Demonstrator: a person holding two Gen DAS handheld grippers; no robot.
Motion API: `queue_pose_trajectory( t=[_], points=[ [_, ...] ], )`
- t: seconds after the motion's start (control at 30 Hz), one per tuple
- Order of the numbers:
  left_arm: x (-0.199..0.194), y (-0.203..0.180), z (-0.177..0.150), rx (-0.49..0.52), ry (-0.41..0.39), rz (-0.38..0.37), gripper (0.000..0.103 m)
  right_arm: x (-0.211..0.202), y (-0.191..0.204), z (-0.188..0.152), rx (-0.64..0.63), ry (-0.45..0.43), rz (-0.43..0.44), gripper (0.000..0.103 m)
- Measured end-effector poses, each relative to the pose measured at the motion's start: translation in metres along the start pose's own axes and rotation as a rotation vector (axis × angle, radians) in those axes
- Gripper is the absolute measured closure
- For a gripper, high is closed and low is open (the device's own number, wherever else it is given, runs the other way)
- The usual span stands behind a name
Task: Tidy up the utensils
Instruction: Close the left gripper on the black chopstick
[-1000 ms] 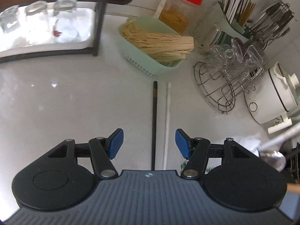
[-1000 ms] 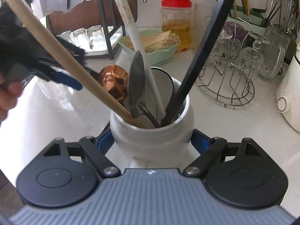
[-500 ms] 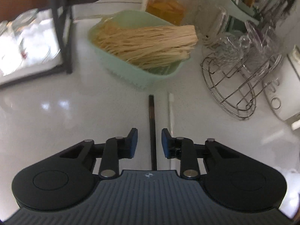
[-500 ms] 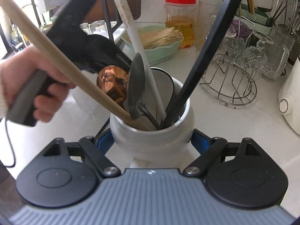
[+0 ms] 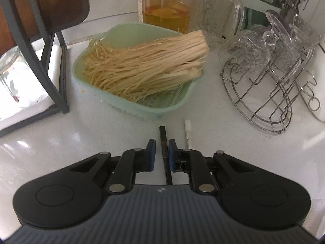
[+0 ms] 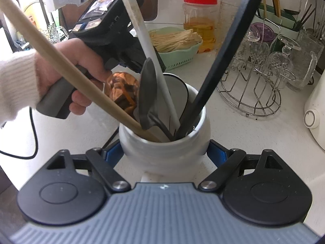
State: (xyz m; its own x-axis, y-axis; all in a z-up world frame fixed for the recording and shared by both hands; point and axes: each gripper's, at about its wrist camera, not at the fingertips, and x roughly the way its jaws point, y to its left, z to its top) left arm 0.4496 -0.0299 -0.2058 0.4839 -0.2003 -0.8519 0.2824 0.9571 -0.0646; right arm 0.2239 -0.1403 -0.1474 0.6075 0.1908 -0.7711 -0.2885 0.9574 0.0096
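A thin dark utensil handle (image 5: 163,136) lies on the white counter (image 5: 91,130), and a white handle (image 5: 187,129) lies just to its right. My left gripper (image 5: 162,152) straddles the dark handle. Its jaws are closing: the right pad touches the handle, while a small gap shows at the left pad. My right gripper (image 6: 165,152) is shut on a white ceramic jar (image 6: 162,152). In the jar stand a wooden handle (image 6: 61,65), a white handle (image 6: 142,30), a black handle (image 6: 223,50), a copper spoon (image 6: 121,89) and a grey spoon (image 6: 148,93).
A green basket (image 5: 172,109) of pale strands sits just beyond the two handles. To the right stands a wire rack (image 5: 264,109) with glasses, to the left a black frame (image 5: 59,93). A jar of yellow liquid (image 5: 166,12) stands behind. A hand (image 6: 81,71) holds the left gripper's grip.
My left gripper has moved forward along the dark handle toward the green basket, and its jaws have narrowed around the handle. The right gripper has stayed on the jar.
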Motion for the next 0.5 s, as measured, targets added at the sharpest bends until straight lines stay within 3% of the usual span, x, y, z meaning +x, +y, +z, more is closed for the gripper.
queue_pose_trajectory(
  t=[0.27, 0.5],
  points=[
    [-0.003, -0.008, -0.004, 0.043, 0.004, 0.006, 0.094, 0.0, -0.001, 0.0, -0.003, 0.003, 0.005, 0.013],
    [-0.011, -0.001, -0.013, 0.01, 0.0, -0.007, 0.096, 0.001, -0.001, 0.002, 0.004, 0.01, 0.001, 0.013]
  ],
)
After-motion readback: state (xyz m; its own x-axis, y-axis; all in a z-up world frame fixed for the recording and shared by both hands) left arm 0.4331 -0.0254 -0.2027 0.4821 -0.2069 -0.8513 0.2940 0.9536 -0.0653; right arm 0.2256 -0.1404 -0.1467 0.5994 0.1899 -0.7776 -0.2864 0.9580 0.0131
